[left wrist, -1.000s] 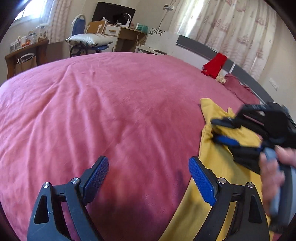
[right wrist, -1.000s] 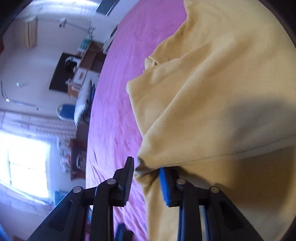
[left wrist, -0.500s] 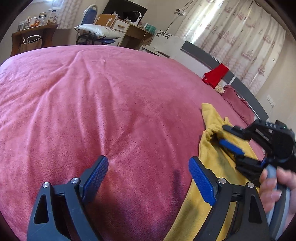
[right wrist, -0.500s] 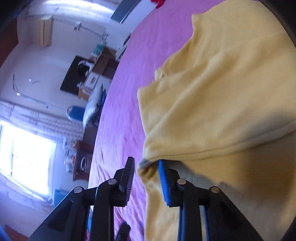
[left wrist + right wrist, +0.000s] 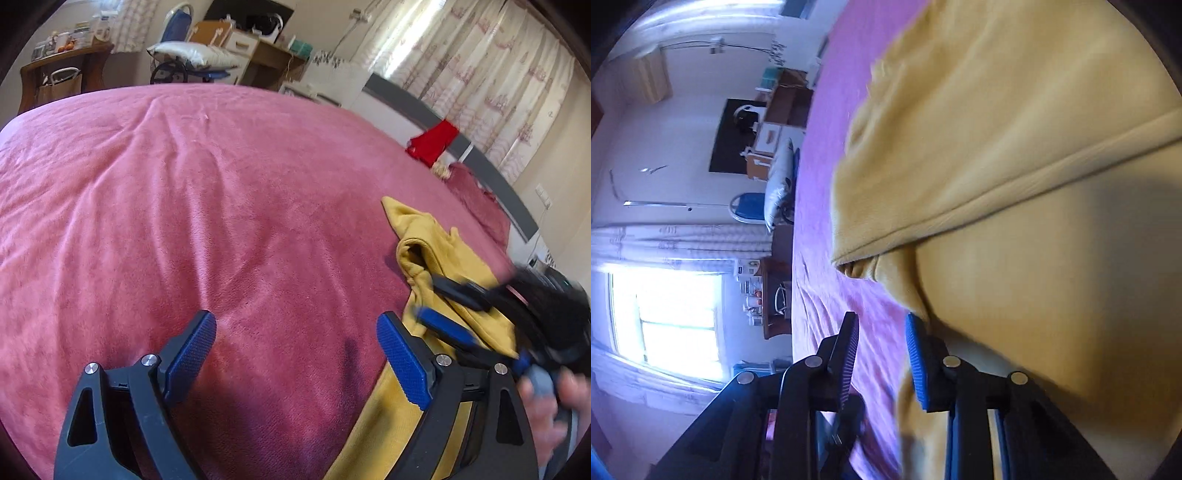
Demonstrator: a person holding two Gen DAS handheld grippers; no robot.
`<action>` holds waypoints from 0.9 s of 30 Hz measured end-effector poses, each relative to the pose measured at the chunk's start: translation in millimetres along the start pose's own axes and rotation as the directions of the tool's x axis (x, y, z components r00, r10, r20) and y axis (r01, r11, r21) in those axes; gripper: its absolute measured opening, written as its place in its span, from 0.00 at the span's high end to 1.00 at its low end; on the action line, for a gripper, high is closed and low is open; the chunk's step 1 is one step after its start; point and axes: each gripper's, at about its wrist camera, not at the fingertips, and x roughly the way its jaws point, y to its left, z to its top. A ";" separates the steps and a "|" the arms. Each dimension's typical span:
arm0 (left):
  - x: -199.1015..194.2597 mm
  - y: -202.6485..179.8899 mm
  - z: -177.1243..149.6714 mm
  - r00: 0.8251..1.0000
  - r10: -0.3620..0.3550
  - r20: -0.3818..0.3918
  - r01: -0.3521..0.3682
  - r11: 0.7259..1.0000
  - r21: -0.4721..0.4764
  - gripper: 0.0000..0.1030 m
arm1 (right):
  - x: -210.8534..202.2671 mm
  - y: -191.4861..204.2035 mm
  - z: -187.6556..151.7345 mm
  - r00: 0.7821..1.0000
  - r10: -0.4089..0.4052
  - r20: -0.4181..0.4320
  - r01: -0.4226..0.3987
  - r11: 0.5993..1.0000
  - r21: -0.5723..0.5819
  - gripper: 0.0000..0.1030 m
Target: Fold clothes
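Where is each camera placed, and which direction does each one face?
Left wrist: on the left gripper, looking across the pink bed toward the curtains; its open fingers, the right gripper and a hand show.
Right wrist: on the right gripper, rolled sideways, facing the yellow garment; only its own fingers show, nothing between them.
Shared: bed, garment, desk.

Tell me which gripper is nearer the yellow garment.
Right. The right gripper sits at the yellow garment, one finger against its edge. The left gripper hangs open over the pink blanket beside it.
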 end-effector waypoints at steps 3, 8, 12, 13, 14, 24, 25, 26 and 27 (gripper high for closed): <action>0.3 -9.7 24.4 1.000 -0.016 0.017 0.016 1.000 -0.011 0.12 | -72.1 -5.1 2.7 0.988 -0.091 0.125 0.106 0.987 -0.118 0.70; 21.1 -49.9 53.0 0.987 -0.159 -0.022 0.160 0.987 0.015 0.12 | -212.8 -44.1 23.3 0.847 -0.306 0.435 0.366 0.929 -0.058 0.70; 41.7 -94.0 27.6 0.977 -0.204 -0.060 0.211 0.958 0.195 0.12 | -258.1 -103.9 64.5 0.807 -0.418 0.417 0.402 0.906 0.130 0.69; 47.7 -100.1 18.5 0.985 -0.154 -0.074 0.168 0.954 0.250 0.12 | -260.4 -118.3 74.7 0.825 -0.415 0.383 0.386 0.910 0.154 0.69; 54.7 -102.9 11.1 0.989 -0.110 -0.095 0.134 0.947 0.292 0.12 | -249.7 -121.1 81.3 0.846 -0.396 0.358 0.358 0.918 0.169 0.69; 59.9 -76.0 -8.3 0.995 0.028 -0.101 0.002 0.959 0.284 0.12 | -211.4 -68.2 93.5 0.803 -0.501 0.324 0.569 0.807 -0.162 0.85; 60.1 -73.6 -9.7 0.994 0.018 -0.104 0.012 0.961 0.277 0.12 | -215.3 -74.2 93.3 0.801 -0.509 0.316 0.572 0.806 -0.152 0.84; 60.2 -71.2 -11.4 0.994 0.008 -0.107 0.021 0.962 0.272 0.12 | -219.6 -80.9 93.2 0.800 -0.516 0.307 0.574 0.807 -0.139 0.81; 59.9 -70.8 -11.6 0.995 0.002 -0.104 0.026 0.963 0.270 0.12 | -221.9 -89.1 93.5 0.813 -0.504 0.290 0.555 0.823 -0.125 0.81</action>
